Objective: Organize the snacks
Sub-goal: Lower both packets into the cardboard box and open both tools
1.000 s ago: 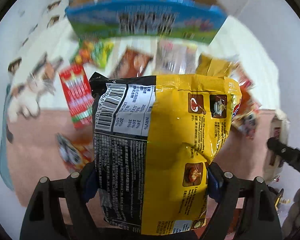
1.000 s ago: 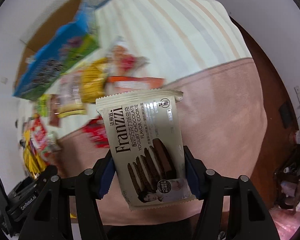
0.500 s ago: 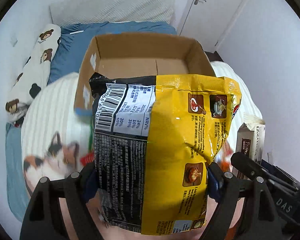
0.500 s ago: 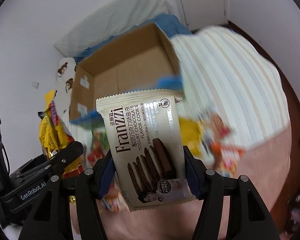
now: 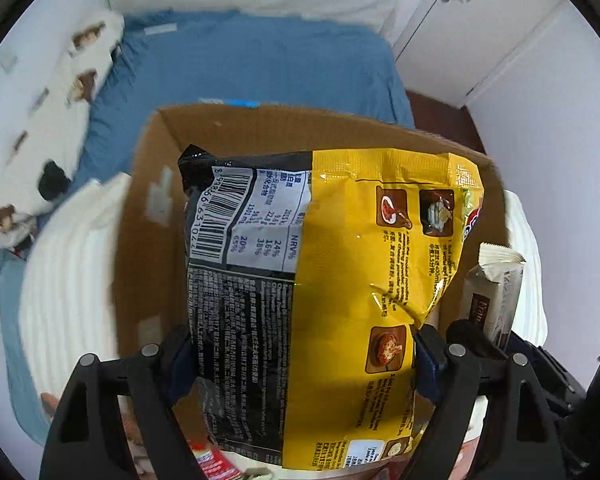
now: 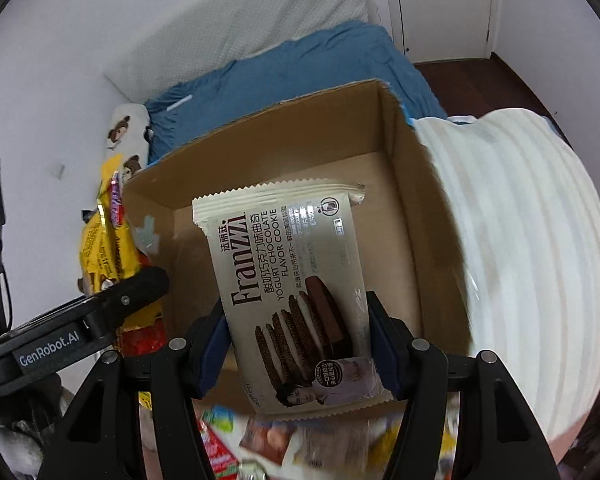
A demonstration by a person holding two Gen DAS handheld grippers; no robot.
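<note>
My left gripper (image 5: 302, 354) is shut on a yellow and black noodle packet (image 5: 340, 280) and holds it over the open cardboard box (image 5: 148, 264). My right gripper (image 6: 296, 340) is shut on a cream Franzzi cookie packet (image 6: 284, 280) and holds it over the same box (image 6: 404, 216), whose inside looks bare. The cookie packet also shows in the left wrist view (image 5: 496, 292) at the right. The noodle packet (image 6: 108, 248) and left gripper show at the left of the right wrist view.
The box stands on a bed with a striped white cover (image 6: 520, 240) and a blue sheet (image 5: 240, 68). Several loose snack packets (image 6: 268, 440) lie in front of the box. A bear-print pillow (image 5: 44, 136) lies at the left. White walls surround.
Both grippers have swung up and forward from the pile of loose snacks to the open box, each still holding its packet. The box now fills the views.
</note>
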